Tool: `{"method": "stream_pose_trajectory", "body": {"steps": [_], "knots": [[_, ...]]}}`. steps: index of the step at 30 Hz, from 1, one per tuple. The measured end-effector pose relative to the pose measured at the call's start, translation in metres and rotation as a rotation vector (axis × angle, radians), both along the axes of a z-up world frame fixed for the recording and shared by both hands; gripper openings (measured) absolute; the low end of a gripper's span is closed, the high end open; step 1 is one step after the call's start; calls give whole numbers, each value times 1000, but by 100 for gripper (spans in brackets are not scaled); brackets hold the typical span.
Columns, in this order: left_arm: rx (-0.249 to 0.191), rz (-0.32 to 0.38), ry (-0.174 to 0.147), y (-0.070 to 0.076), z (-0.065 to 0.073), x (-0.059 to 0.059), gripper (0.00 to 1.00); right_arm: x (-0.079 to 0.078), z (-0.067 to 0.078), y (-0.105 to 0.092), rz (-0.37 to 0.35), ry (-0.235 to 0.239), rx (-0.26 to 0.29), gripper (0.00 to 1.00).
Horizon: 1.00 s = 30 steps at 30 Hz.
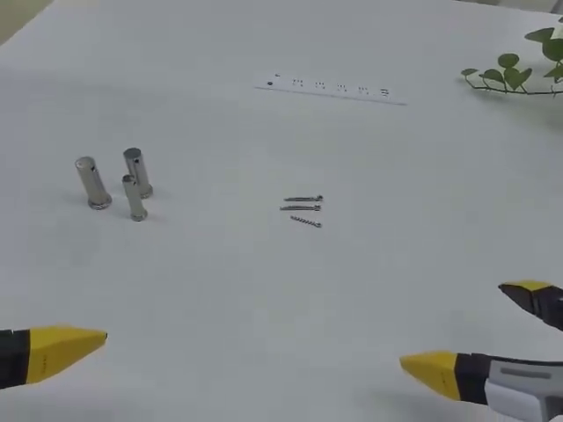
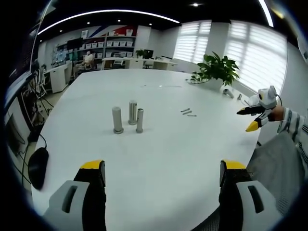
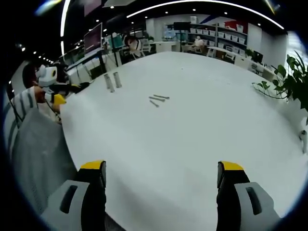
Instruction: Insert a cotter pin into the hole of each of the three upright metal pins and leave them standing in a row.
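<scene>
Three upright metal pins point(image 1: 92, 183) point(image 1: 136, 170) point(image 1: 134, 199) stand clustered at the left of the white table; they also appear as the pins point(image 2: 132, 115) and the pins point(image 3: 111, 81). Three small cotter pins point(image 1: 303, 209) lie loose mid-table, also seen as the cotter pins point(image 2: 187, 112) and the cotter pins point(image 3: 158, 99). My left gripper point(image 2: 162, 166) is open and empty, well short of the pins; one yellow fingertip point(image 1: 70, 347) shows lower left. My right gripper point(image 1: 479, 330) hovers lower right, open and empty, its jaws wide apart in the right gripper view point(image 3: 161, 166).
A flat white strip point(image 1: 332, 89) lies at the far side of the table. A leafy plant point(image 1: 519, 70) sits at the back right. A dark mouse-like object point(image 2: 37, 166) with a cable rests beyond the table's left edge.
</scene>
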State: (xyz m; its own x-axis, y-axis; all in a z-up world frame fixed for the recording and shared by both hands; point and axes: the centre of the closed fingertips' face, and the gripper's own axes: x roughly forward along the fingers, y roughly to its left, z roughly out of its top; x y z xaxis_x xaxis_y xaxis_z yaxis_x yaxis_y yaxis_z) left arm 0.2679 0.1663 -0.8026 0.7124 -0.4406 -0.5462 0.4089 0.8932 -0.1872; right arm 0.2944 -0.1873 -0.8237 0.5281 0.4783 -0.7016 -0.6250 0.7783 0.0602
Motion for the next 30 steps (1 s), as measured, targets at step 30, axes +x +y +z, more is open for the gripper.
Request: {"method": "stream_pose_trajectory", "body": {"steps": [30], "knots": [[37, -111, 1, -13, -13, 60, 95, 0, -3, 1, -7, 19, -20, 97]]}}
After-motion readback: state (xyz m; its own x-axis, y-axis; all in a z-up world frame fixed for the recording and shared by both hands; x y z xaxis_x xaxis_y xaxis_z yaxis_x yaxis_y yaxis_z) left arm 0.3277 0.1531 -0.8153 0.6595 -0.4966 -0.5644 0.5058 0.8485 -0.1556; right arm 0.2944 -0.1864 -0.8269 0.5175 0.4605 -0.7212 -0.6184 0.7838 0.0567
